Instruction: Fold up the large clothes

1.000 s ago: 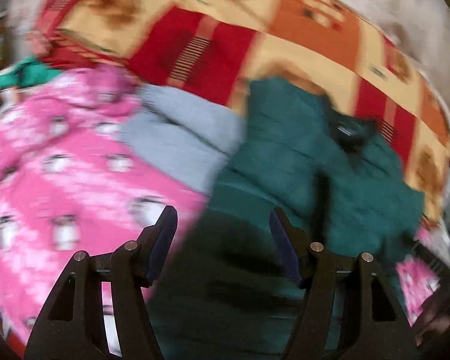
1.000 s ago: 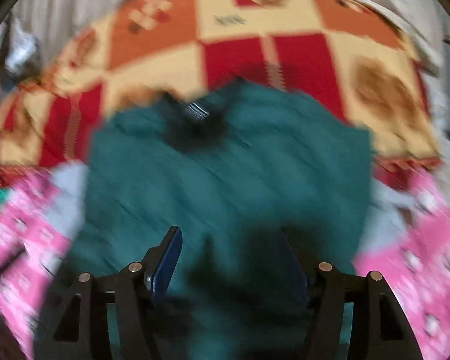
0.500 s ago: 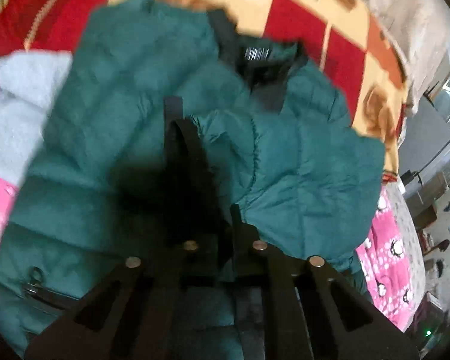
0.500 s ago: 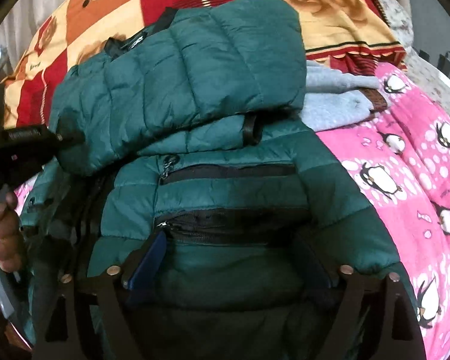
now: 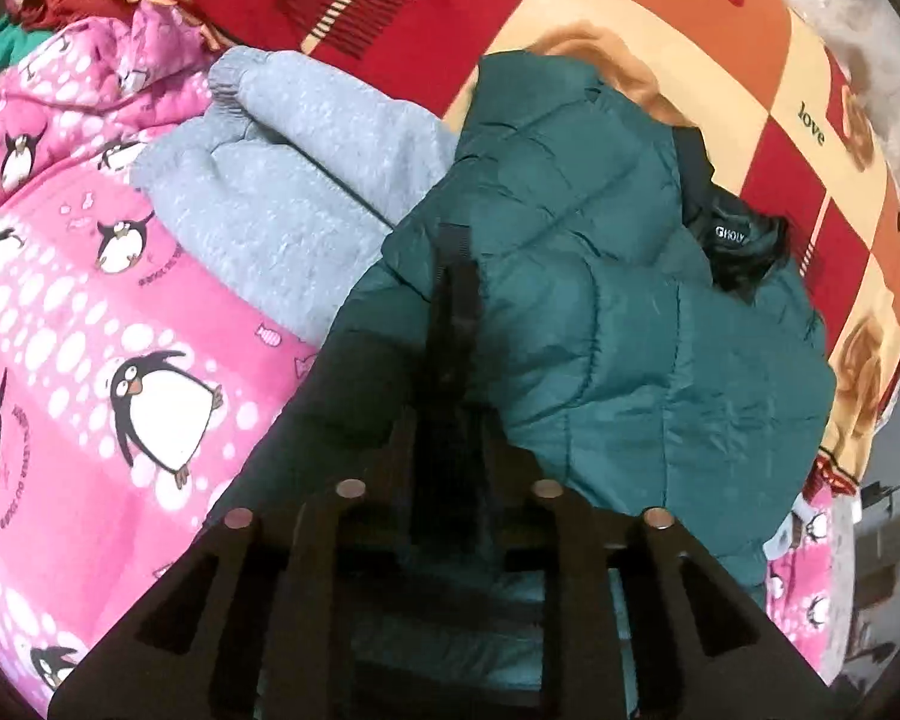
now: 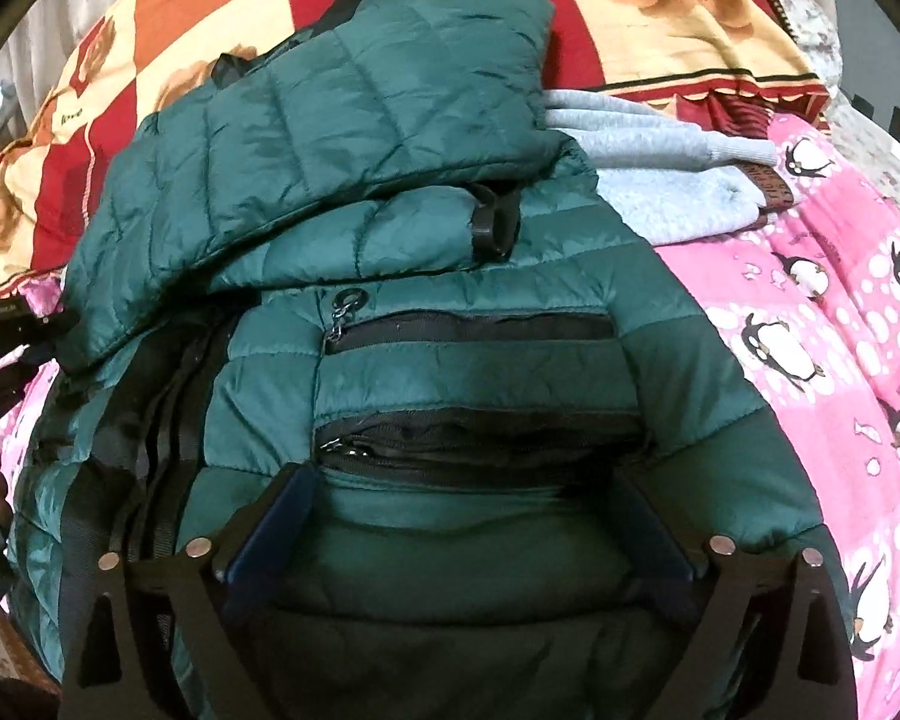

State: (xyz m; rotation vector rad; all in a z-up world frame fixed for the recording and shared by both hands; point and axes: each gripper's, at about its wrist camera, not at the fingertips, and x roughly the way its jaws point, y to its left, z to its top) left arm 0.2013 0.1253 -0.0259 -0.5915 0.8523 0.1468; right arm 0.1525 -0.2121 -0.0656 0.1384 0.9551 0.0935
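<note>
My left gripper [image 5: 453, 324] has its jaws nearly together, just eased a little apart, with a dark strap of the jacket [image 5: 618, 324] between them; my right gripper [image 6: 456, 516] has just spread to its widest, its blue pads [image 6: 270, 516] flanking the hem without pressing. The jacket lies on the blankets [image 6: 810, 324], long axis running away from the right gripper, collar at the far end. A sleeve is folded across its chest, beside the grey garment [image 6: 660, 180].

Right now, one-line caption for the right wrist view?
Open right gripper poised over green puffer jacket, sleeve folded across, on pink penguin blanket.
</note>
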